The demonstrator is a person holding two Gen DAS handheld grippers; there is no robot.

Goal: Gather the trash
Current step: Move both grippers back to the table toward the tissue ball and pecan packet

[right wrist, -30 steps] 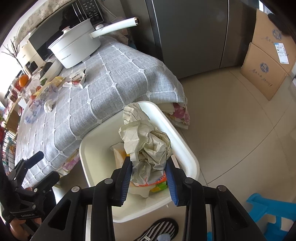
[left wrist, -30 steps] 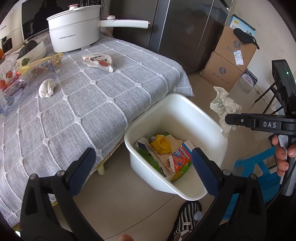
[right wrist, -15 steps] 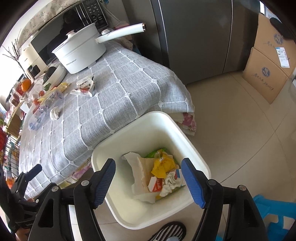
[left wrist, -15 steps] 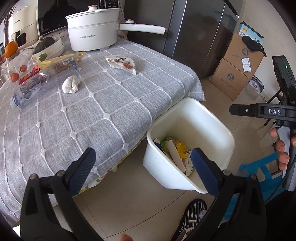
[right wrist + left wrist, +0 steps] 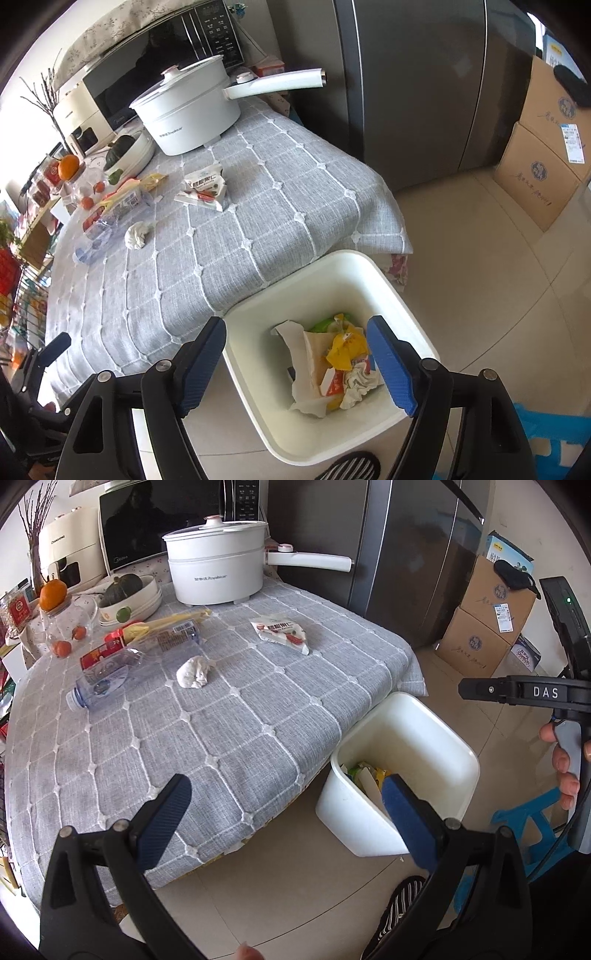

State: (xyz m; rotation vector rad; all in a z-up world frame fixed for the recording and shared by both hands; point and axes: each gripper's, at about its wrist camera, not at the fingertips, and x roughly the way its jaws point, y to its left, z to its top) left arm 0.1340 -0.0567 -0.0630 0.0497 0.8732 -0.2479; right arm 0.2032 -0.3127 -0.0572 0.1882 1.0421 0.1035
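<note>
A crumpled tissue (image 5: 194, 672) is left on the grey tablecloth (image 5: 229, 738), up and to the left of the left gripper (image 5: 282, 816), which is judged nearer than the right gripper (image 5: 297, 360); the wrapper (image 5: 282, 632) and the bottle (image 5: 122, 672), long axis slanting, lie further off. Both grippers are held wide and empty beside the bin (image 5: 369, 266). "Royalstar" is read on the pot (image 5: 216, 572) and "DAS" on the right gripper's body.

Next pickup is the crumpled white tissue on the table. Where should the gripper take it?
Come straight down on the crumpled tissue and pinch across its bulging middle; it is a soft wad lying apart from the bottle, with open cloth on both sides.
</note>
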